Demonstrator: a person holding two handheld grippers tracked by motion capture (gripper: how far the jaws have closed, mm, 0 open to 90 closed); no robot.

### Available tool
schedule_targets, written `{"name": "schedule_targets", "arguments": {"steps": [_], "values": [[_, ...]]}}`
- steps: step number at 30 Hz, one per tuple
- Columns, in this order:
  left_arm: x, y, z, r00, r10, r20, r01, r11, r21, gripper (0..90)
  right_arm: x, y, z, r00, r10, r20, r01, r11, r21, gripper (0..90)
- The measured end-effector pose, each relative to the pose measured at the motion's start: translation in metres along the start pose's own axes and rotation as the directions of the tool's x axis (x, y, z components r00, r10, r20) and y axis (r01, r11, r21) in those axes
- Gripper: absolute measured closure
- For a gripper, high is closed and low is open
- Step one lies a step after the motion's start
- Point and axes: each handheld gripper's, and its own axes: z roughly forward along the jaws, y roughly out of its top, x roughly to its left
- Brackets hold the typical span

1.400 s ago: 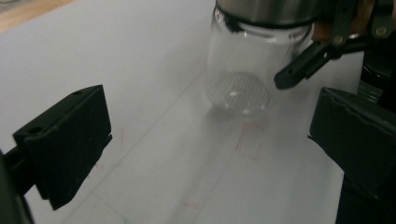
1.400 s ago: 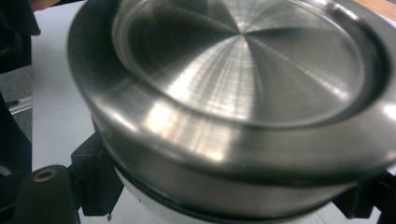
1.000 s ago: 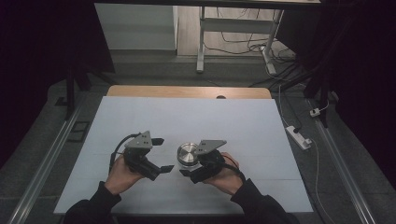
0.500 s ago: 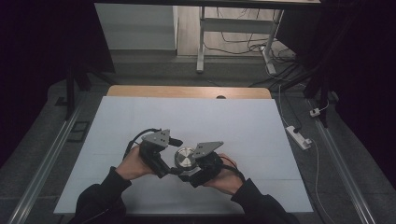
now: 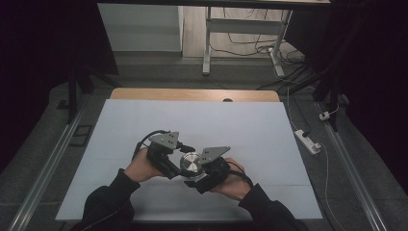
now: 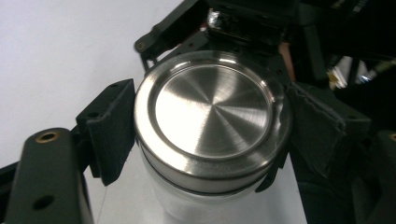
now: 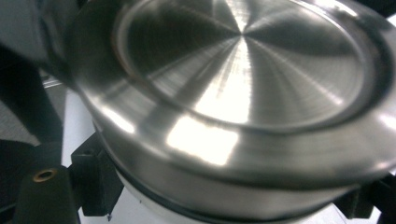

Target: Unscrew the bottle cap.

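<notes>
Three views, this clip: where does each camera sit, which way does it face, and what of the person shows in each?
High view: fixed above the person's side, looking forward and down on the white table; both forearms, left gripper and right gripper meet at a jar's metal lid.
Left gripper view: rides that gripper, looking along its jaws, which flank the lid.
Right gripper view: very close beneath the lid; jaws low at the edges.
Shared: the same lid in all three.

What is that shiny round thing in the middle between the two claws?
A jar with a brushed metal lid sits between the left claw and right claw. The left gripper view shows black pads against the lid's rim.
</notes>
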Motion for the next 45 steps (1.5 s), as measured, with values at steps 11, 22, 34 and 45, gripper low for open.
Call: {"name": "schedule_targets", "arguments": {"steps": [11,22,34,45], "values": [[-0.02,0.013,0.018,0.9428,-0.18,-0.281,0.181,0.9832,-0.023,20.4,-0.009,-0.003,0.0,0.9877,0.085,0.131,-0.086,0.996,0.0,14.7],[-0.013,0.017,-0.007,0.9771,-0.108,-0.183,0.108,0.9941,-0.013,2.3,-0.008,-0.002,-0.003,0.9942,0.07,0.081,-0.069,0.997,-0.018,14.7],[-0.013,0.007,0.003,0.9976,0.064,0.025,-0.066,0.9942,0.085,8.6,0.007,0.001,0.0,0.9966,-0.023,-0.079,0.022,1.0,-0.017,14.7],[-0.012,0.008,0.007,0.9984,-0.001,-0.057,0.005,0.9974,0.072,18.8,0.004,0.002,0.0,0.9997,0.009,-0.024,-0.009,1.0,-0.001,14.7]]}}
